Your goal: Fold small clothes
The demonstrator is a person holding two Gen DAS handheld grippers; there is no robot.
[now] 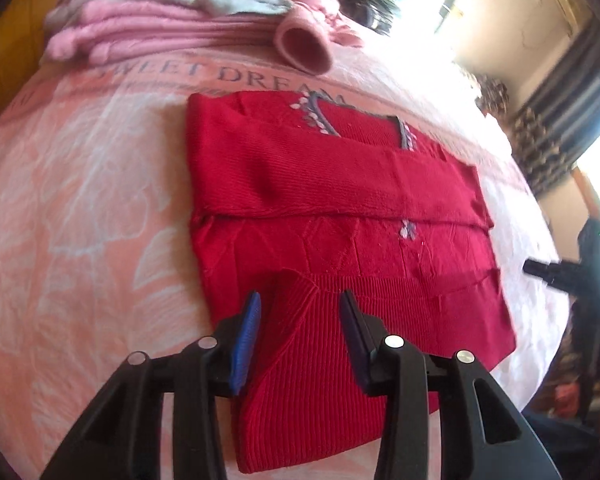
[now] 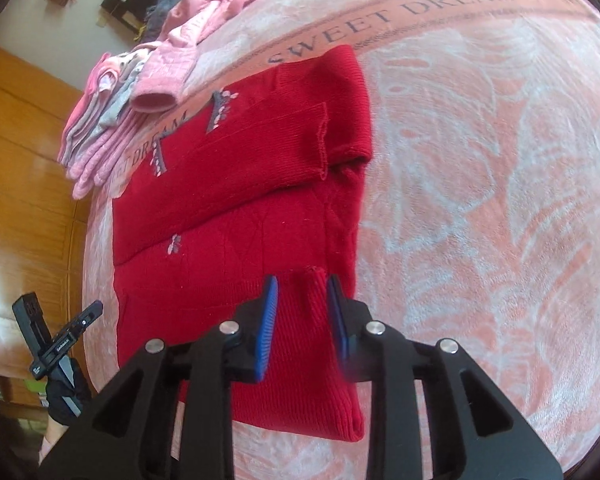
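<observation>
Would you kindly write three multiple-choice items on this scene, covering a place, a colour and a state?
1. Where is the stack of pink clothes?
A. beyond the sweater's neckline
B. on top of the sweater
C. on the floor

2. What colour is the sweater?
A. green
B. red
C. white

3. How do the sweater's sleeves lie?
A. spread wide
B. hanging off the blanket
C. folded across the body

Answers: 1 A, the stack lies past the collar, apart from the sweater. 2 B, the knit is red in both views. 3 C, a sleeve crosses the chest.

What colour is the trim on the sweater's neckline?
Grey trim with small pale pink leaf stitches, clearest in the left wrist view.
</observation>
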